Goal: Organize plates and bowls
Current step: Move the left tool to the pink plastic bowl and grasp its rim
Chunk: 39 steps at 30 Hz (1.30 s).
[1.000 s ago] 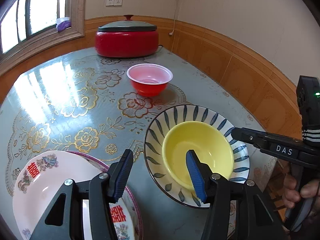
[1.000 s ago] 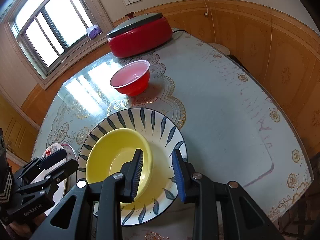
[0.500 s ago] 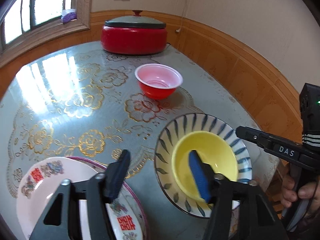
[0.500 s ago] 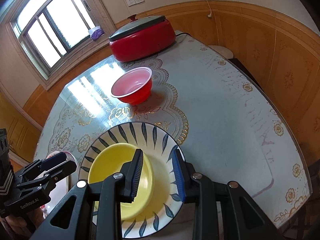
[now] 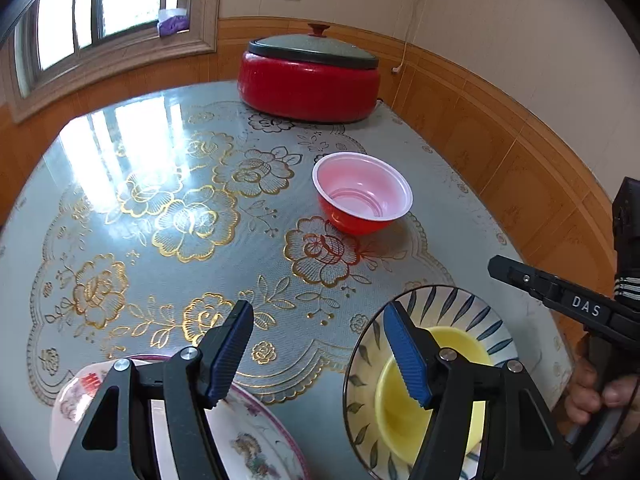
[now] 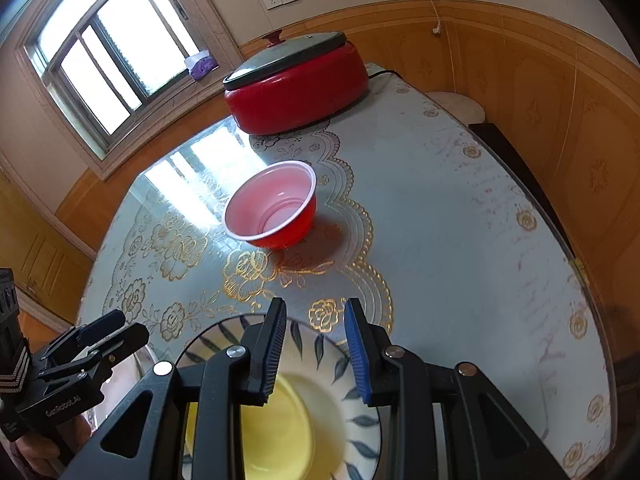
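Both grippers pulled back since earlier frame. Left gripper (image 5: 316,350) jaws apart, empty; right gripper (image 6: 316,354) jaws narrowly apart, empty. Yellow bowl (image 5: 404,412) nested in striped plate (image 5: 440,300), 5 o'clock. Red bowl (image 5: 362,192) at 1 o'clock, floral plate (image 5: 248,436) at 7: unstacked.

Daylight came in through the window (image 5: 100,4) at the far left and lit both views brightly. It left a white glare patch on the glossy table (image 5: 120,148), washing out the pattern there. The red bowl (image 6: 276,210) cast a soft shadow to its right. Fisheye bending curved the walls, and the corners went dark. The yellow bowl (image 5: 404,412) at the near edge looked slightly blurred.
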Each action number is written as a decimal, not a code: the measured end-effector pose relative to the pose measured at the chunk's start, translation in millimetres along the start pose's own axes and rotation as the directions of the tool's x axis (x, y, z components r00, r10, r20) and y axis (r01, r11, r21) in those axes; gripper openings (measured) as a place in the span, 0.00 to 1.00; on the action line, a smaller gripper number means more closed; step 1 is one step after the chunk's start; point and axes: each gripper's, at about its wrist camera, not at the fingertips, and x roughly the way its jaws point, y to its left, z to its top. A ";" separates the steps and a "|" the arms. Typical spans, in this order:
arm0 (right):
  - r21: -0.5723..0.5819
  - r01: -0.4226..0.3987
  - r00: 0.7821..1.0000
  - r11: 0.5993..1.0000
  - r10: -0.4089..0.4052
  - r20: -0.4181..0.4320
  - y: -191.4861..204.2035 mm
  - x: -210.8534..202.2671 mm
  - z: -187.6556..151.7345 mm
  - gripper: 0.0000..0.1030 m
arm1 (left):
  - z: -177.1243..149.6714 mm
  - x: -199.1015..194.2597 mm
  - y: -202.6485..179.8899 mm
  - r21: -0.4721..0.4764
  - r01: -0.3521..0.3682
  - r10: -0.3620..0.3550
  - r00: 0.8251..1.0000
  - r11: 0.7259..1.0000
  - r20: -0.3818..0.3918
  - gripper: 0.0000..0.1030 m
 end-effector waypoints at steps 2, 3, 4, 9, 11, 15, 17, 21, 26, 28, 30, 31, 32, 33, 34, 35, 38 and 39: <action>-0.005 -0.001 1.000 1.000 0.001 -0.011 0.1 7.7 7.6 0.29 | 3.6 2.0 1.1 -0.014 -0.012 0.012 1.000 1.000 0.006 0.66; -0.007 -0.006 1.000 1.000 0.006 -0.018 0.1 11.8 11.1 0.29 | 5.7 3.3 1.7 -0.020 -0.014 0.015 1.000 1.000 0.006 0.66; -0.006 -0.018 1.000 1.000 0.018 -0.025 -0.2 15.2 15.1 0.29 | 7.8 4.8 2.6 -0.029 -0.019 0.019 1.000 0.999 0.005 0.66; 0.016 -0.066 0.996 0.998 0.067 -0.060 -4.5 32.5 35.6 0.29 | 21.1 23.2 15.9 -0.109 0.000 -0.006 0.999 0.994 -0.049 0.66; 0.019 -0.072 0.995 0.997 0.073 -0.069 -5.4 39.1 43.1 0.29 | 25.7 30.0 19.5 -0.129 0.002 -0.011 0.998 0.992 -0.066 0.65; 0.029 -0.083 0.993 0.996 0.085 -0.086 -8.2 55.3 57.4 0.29 | 35.9 38.8 19.3 -0.127 -0.012 0.003 0.997 0.992 -0.071 0.58; 0.038 -0.090 0.991 0.995 0.093 -0.092 -9.7 63.0 64.2 0.29 | 41.7 42.7 18.5 -0.131 -0.002 -0.006 0.998 0.991 -0.060 0.58; 0.047 -0.115 0.988 0.992 0.119 -0.099 -9.7 77.2 76.5 0.29 | 52.8 52.4 13.1 -0.127 -0.004 -0.004 0.998 0.992 -0.062 0.58; 0.035 -0.111 0.985 0.993 0.114 -0.129 -7.0 100.4 87.7 0.29 | 67.8 70.4 7.6 -0.129 -0.008 -0.003 0.996 0.992 -0.086 0.57; 0.035 -0.109 0.984 0.993 0.113 -0.140 -7.3 108.4 89.8 0.29 | 74.3 80.2 8.2 -0.145 0.002 -0.016 0.996 0.989 -0.092 0.57; 0.036 -0.109 0.983 0.993 0.113 -0.146 -8.7 114.7 91.4 0.29 | 80.3 88.1 8.8 -0.162 0.018 -0.034 0.995 0.987 -0.096 0.56; 0.038 -0.109 0.982 0.993 0.114 -0.151 -10.1 117.7 92.4 0.29 | 83.5 92.9 7.7 -0.155 0.016 -0.032 0.995 0.988 -0.098 0.54; 0.039 -0.109 0.981 0.993 0.113 -0.156 -10.4 121.2 92.5 0.29 | 86.1 97.6 6.7 -0.149 0.006 -0.022 0.995 0.989 -0.102 0.52; 0.036 -0.109 0.980 0.993 0.114 -0.162 -10.3 124.0 92.5 0.29 | 88.0 102.3 6.8 -0.149 0.001 -0.018 0.994 0.989 -0.108 0.45; 0.029 -0.112 0.980 0.993 0.115 -0.165 -9.5 126.0 91.9 0.29 | 89.5 106.8 7.3 -0.152 0.006 -0.024 0.993 0.988 -0.112 0.36; 0.017 -0.111 0.980 0.994 0.113 -0.167 -8.1 127.9 91.5 0.28 | 91.2 111.3 7.6 -0.156 0.009 -0.027 0.993 0.988 -0.115 0.34; -0.017 -0.098 0.981 0.995 0.093 -0.170 -3.8 132.5 89.8 0.12 | 94.3 120.6 6.4 -0.157 0.029 -0.048 0.992 0.987 -0.117 0.21; -0.027 -0.095 0.982 0.995 0.089 -0.168 -2.3 131.6 88.8 0.09 | 93.8 121.7 4.0 -0.152 0.028 -0.047 0.992 0.988 -0.121 0.14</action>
